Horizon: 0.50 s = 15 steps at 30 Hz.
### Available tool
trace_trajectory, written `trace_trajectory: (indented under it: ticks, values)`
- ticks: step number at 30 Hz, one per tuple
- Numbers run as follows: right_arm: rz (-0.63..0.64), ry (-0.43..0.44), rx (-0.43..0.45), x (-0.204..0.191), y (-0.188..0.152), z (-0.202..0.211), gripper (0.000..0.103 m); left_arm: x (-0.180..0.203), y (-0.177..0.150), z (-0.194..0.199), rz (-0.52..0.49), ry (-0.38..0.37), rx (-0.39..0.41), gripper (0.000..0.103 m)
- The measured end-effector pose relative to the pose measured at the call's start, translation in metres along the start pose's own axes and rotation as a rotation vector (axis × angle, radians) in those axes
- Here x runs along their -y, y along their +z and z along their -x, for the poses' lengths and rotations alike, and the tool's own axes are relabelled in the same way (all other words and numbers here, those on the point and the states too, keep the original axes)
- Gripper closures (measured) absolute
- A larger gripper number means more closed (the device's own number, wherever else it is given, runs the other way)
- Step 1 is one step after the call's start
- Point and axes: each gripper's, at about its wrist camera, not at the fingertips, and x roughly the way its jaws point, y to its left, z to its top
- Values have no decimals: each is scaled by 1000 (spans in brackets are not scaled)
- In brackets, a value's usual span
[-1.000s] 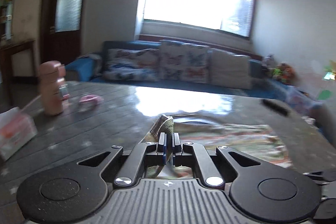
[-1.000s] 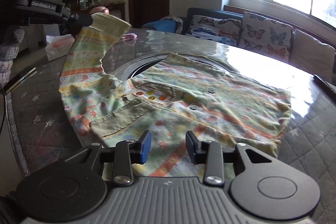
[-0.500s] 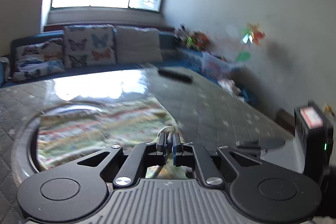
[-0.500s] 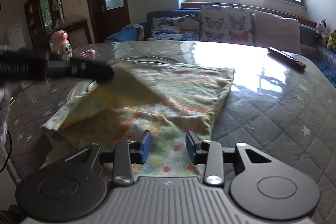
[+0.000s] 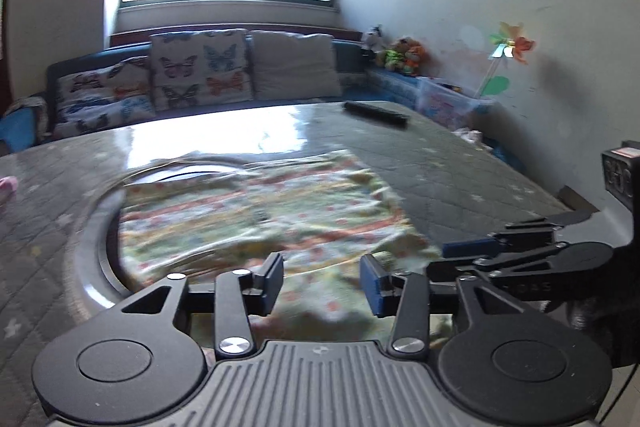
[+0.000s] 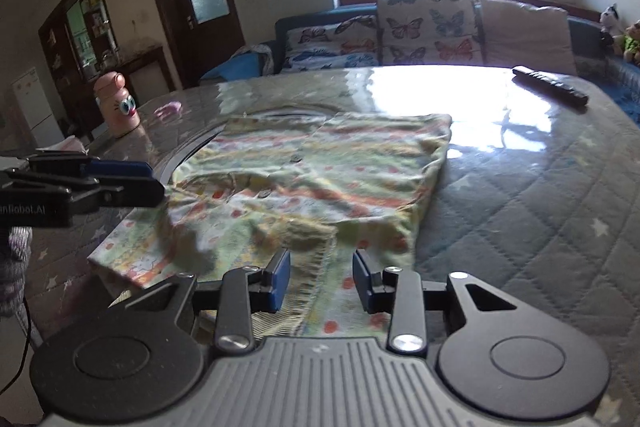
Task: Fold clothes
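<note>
A yellow-green patterned child's shirt (image 6: pixel 320 179) lies flat on the quilted table (image 6: pixel 540 207), one sleeve folded across its near part. The sleeve's cuff (image 6: pixel 320 251) rests just ahead of my right gripper (image 6: pixel 320 283), which hovers open over the shirt's near edge with nothing pinched. My left gripper (image 5: pixel 322 283) is low over the shirt (image 5: pixel 260 211); its jaws are opening, and the cloth lies below them, not pressed. The right wrist view catches the left gripper (image 6: pixel 156 181) from the side at the shirt's left edge. My right gripper (image 5: pixel 444 259) appears at the right of the left wrist view.
A black remote control (image 6: pixel 550 87) lies at the table's far right. A pink toy bottle (image 6: pixel 118 105) stands at the far left. A round inset ring (image 5: pixel 96 227) runs under the shirt. A sofa with butterfly cushions (image 5: pixel 200 71) is behind the table.
The left gripper carried the raised sleeve across the shirt, came down, and opened; the sleeve now lies on the shirt. The right gripper shifted sideways along the near edge, still open.
</note>
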Motion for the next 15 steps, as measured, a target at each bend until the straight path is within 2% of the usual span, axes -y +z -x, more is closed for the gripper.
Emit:
trace_trajectory:
  ticks: [4, 7, 11, 15]
  values:
    - [-6, 5, -41, -8, -2, -16, 70, -29, -11, 8, 40, 96, -18, 52]
    - [-9, -2, -63, -10, -4, -25, 74, -46, -19, 13, 72, 138, -33, 52]
    - [-2, -13, -67, -14, -3, -26, 94, -61, -29, 14, 96, 180, -57, 51]
    - [19, -40, -31, -18, 3, -17, 96, -66, -33, 10, 95, 197, -89, 51]
